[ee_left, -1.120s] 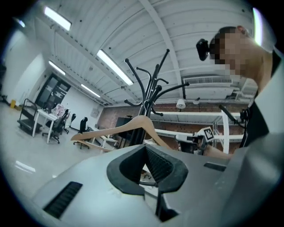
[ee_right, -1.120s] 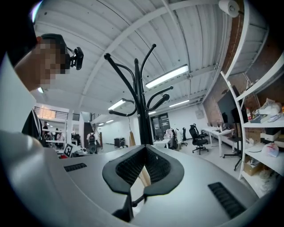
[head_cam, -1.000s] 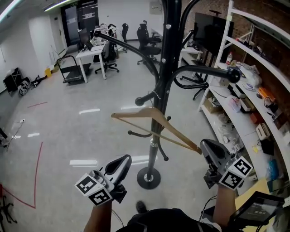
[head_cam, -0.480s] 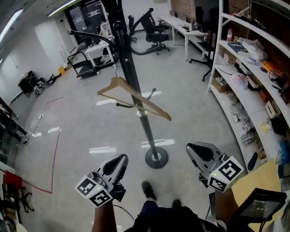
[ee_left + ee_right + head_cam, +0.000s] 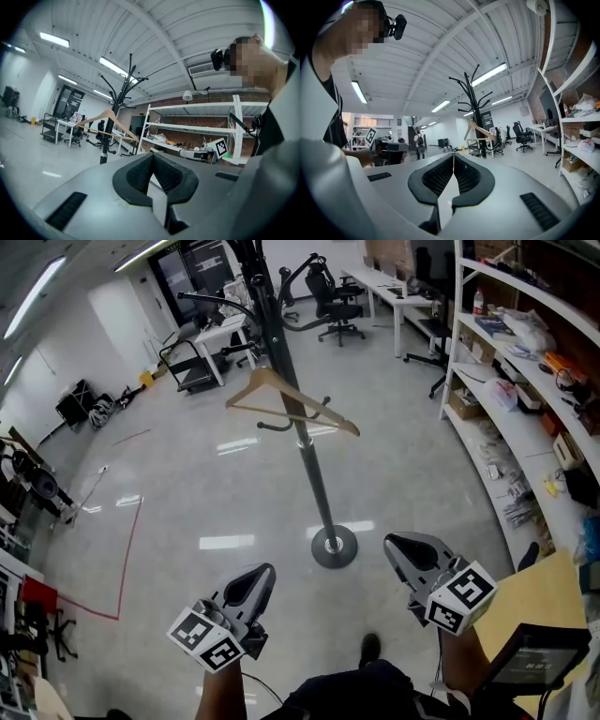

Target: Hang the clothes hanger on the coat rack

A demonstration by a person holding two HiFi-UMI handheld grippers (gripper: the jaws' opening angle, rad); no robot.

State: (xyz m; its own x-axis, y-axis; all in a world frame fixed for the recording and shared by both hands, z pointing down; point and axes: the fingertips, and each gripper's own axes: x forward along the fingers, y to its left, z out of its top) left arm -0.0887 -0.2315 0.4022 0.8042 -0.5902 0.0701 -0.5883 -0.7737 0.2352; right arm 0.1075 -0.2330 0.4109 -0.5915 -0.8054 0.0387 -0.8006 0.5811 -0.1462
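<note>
The wooden hanger (image 5: 291,401) is up on the black coat rack (image 5: 314,479), sitting against the pole at the height of the short lower pegs and well below the long curved arms at the top. It is pale, bare wood: two sloping shoulders that meet in a peak, with a straight bar joining their ends, so the whole thing forms a flat triangle. From above it lies slantwise across the pole, with one end reaching out further on the shelving (image 5: 525,343) side. Its hook is too small to make out. The rack stands on a round base on the glossy grey floor (image 5: 187,493). The person stands well back from it with both tools held low and pointing towards the rack. The left gripper (image 5: 258,576) has its fingers pressed together with nothing between them, and the right gripper (image 5: 401,547) is the same, its fingers shut and empty, well apart from the hanger.
</note>
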